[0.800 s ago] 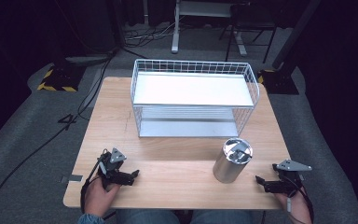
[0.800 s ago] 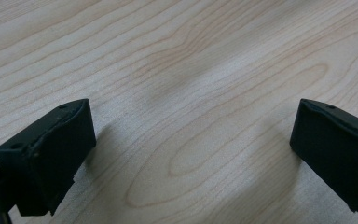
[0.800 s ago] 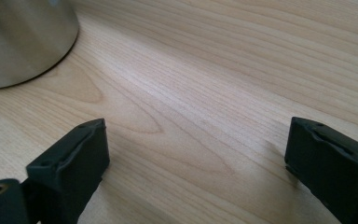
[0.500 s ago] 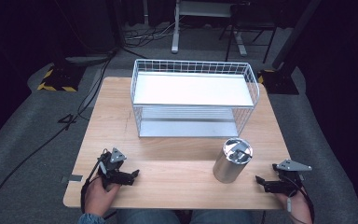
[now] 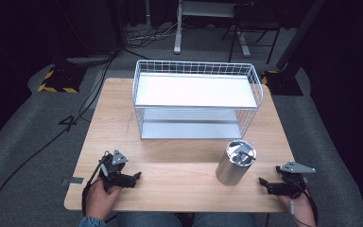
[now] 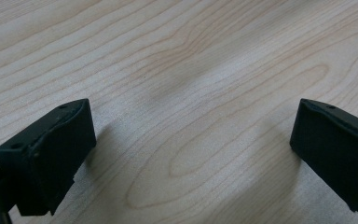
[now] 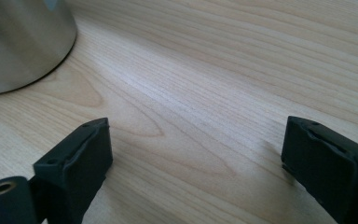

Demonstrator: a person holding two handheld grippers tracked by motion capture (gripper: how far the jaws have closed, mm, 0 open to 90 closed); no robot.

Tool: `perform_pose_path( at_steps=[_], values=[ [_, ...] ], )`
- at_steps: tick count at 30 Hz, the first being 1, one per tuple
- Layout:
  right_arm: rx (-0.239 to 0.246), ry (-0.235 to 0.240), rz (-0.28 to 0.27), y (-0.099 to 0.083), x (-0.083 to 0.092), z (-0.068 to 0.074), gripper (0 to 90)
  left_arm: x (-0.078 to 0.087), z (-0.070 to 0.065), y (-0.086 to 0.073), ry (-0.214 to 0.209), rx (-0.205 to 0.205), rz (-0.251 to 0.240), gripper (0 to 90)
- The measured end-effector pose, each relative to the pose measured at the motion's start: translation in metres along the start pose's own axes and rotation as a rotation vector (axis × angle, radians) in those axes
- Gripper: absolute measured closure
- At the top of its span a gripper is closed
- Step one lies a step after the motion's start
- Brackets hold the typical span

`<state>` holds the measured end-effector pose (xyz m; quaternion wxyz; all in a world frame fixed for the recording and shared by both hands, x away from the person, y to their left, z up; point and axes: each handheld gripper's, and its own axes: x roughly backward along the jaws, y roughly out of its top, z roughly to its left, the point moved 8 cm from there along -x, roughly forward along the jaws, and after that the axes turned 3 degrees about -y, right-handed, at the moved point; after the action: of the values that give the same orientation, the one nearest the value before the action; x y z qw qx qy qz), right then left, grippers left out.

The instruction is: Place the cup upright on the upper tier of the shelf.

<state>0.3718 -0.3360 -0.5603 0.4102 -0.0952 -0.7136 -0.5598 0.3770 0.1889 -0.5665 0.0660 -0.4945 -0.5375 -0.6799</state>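
On the wooden table (image 5: 179, 161) a steel canister (image 5: 235, 162) stands upright at the near right, in front of the white wire basket (image 5: 196, 99) that sits at the far middle. The canister is free of both tools, with bare wood all around its base.

The left hand (image 5: 100, 196) comes in from the near edge at the left, resting low on the tabletop, and holds the left gripper (image 5: 133, 178) level, jaws pointing right toward the middle of the table. In the left gripper view its jaws stand wide apart over plain wood grain, released, nothing between them.

The right hand (image 5: 300, 206) lies at the near right corner, wrist low, and aims the right gripper (image 5: 263, 183) left toward the canister, which stands near it but apart. In the right gripper view the jaws are likewise spread and empty, and the canister's rounded base (image 7: 21, 44) shows at the far left, beyond the left jaw, not touched
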Motion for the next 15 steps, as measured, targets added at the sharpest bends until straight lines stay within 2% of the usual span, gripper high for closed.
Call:
perform_pose_path(
  at_steps=[6, 10, 15],
  values=[
    [0.011, 0.023, 0.046, 0.002, 0.002, 0.002, 9.8, 0.000, 0.000, 0.000, 0.003, 0.002, -0.001, 0.6],
    [0.004, 0.029, 0.042, 0.005, 0.006, 0.003, 9.8, 0.001, 0.000, -0.001, 0.005, 0.003, -0.002, 0.6],
    [0.036, 0.030, 0.014, 0.017, 0.018, 0.012, 9.9, 0.001, 0.000, -0.001, 0.005, 0.002, -0.002, 0.6]
  ],
)
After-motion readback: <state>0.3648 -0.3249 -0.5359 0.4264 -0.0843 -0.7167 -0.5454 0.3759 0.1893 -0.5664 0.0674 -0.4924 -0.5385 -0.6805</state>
